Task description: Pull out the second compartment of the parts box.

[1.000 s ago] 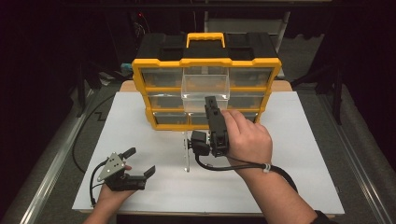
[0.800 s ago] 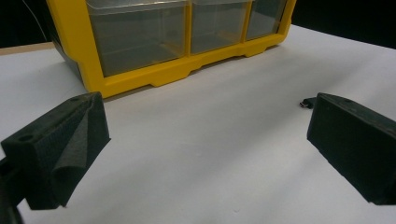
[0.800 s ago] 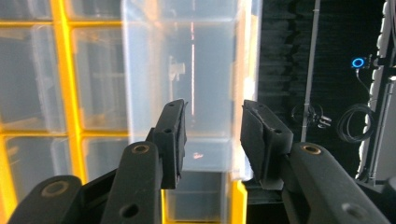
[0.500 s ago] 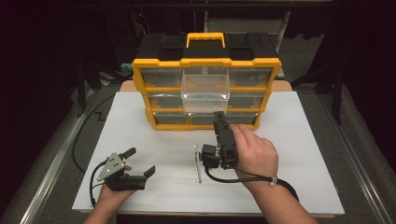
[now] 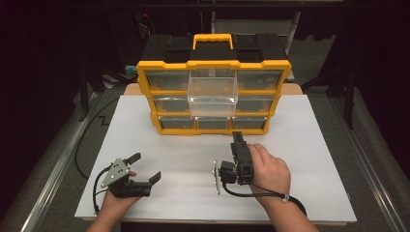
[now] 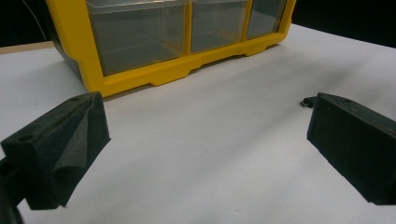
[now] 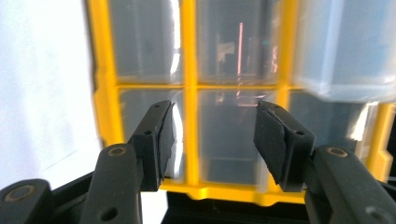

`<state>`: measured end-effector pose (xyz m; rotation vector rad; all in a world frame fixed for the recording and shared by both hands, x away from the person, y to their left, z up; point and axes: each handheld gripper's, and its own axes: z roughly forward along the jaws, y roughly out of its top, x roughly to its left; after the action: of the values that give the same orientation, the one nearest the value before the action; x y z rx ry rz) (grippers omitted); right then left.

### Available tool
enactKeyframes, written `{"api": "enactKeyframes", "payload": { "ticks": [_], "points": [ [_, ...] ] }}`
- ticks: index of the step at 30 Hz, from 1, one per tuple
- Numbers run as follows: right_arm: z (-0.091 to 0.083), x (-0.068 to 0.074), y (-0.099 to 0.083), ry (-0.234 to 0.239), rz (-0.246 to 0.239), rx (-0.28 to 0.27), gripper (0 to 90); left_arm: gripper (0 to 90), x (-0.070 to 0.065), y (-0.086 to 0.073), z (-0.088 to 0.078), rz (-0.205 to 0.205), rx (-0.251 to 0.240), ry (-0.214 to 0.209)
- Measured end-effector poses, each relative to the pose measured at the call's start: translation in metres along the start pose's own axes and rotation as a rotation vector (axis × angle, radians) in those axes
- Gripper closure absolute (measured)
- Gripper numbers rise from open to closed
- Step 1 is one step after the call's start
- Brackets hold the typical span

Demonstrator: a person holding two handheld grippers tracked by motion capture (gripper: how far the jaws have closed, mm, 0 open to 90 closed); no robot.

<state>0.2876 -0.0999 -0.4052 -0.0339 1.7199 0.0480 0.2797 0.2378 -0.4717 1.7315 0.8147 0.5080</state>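
So I'm holding the right tongs (image 5: 238, 145) low over the white counter (image 5: 314, 145), pointing at the yellow-framed plastic organizer with clear drawers (image 5: 212, 129); the jaws have just been opening and are sitting about halfway apart with nothing between them. The organizer is standing at the far middle of the counter with one clear middle drawer (image 5: 212, 94) sticking out. My left tongs (image 5: 145, 169) are resting near the front left, spread wide, gripping nothing.
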Motion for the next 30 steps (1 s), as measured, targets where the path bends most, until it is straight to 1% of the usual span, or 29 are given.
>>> {"api": "enactKeyframes", "payload": {
  "ticks": [3,4,5,6,7,8,9,11,14,18,23,24,26,27,28,29,30],
  "points": [
    [0.003,0.014,-0.005,0.02,0.002,0.01,46.7,0.3,0.0,0.0,0.0,0.002,0.002,-0.001],
    [0.004,0.017,-0.006,0.023,-0.014,0.012,46.5,0.4,0.0,0.0,0.0,0.003,0.003,-0.001],
    [0.005,0.021,-0.008,0.034,-0.013,0.019,46.4,0.3,0.0,0.0,0.0,0.003,0.005,-0.001],
    [0.006,0.026,-0.01,0.042,-0.008,0.018,46.2,0.3,0.0,0.0,0.0,0.004,0.005,-0.002],
    [0.007,0.032,-0.011,0.054,0.013,0.031,46.1,0.3,0.0,0.0,0.0,0.004,0.004,-0.001],
    [0.008,0.036,-0.013,0.06,0.005,0.033,46.0,0.3,0.0,0.0,0.0,0.004,0.003,-0.001],
    [0.009,0.038,-0.014,0.062,-0.017,0.03,45.8,0.3,0.0,0.0,0.0,0.007,0.003,-0.001],
    [0.011,0.046,-0.018,0.077,-0.001,0.038,45.8,0.3,0.0,0.0,0.0,0.008,0.003,-0.002],
    [0.011,0.054,-0.024,0.092,0.0,0.048,45.8,0.3,0.0,-0.001,0.001,0.006,0.003,-0.003],
    [0.01,0.061,-0.034,0.109,0.01,0.076,45.3,0.3,0.0,-0.001,0.0,0.01,0.007,-0.004],
    [0.007,0.065,-0.05,0.109,0.017,0.101,45.0,0.3,0.0,0.0,0.0,0.004,0.006,-0.006],
    [0.006,0.066,-0.053,0.122,0.019,0.117,44.9,0.3,0.0,0.0,0.0,0.004,0.003,-0.006],
    [0.006,0.068,-0.059,0.114,0.023,0.112,44.6,0.3,0.0,0.0,0.0,0.001,0.0,-0.006],
    [0.005,0.068,-0.06,0.131,0.025,0.128,44.5,0.3,0.0,0.0,0.0,0.001,0.0,-0.007],
    [0.005,0.067,-0.061,0.13,0.022,0.121,44.1,0.3,0.0,0.0,0.0,0.001,0.0,-0.007],
    [0.004,0.066,-0.062,0.133,0.016,0.127,43.6,0.3,0.0,0.0,0.0,0.001,0.001,-0.007],
    [0.005,0.067,-0.062,0.122,0.018,0.106,43.0,0.3,0.0,0.0,0.0,0.003,0.001,-0.007]
  ]
}}
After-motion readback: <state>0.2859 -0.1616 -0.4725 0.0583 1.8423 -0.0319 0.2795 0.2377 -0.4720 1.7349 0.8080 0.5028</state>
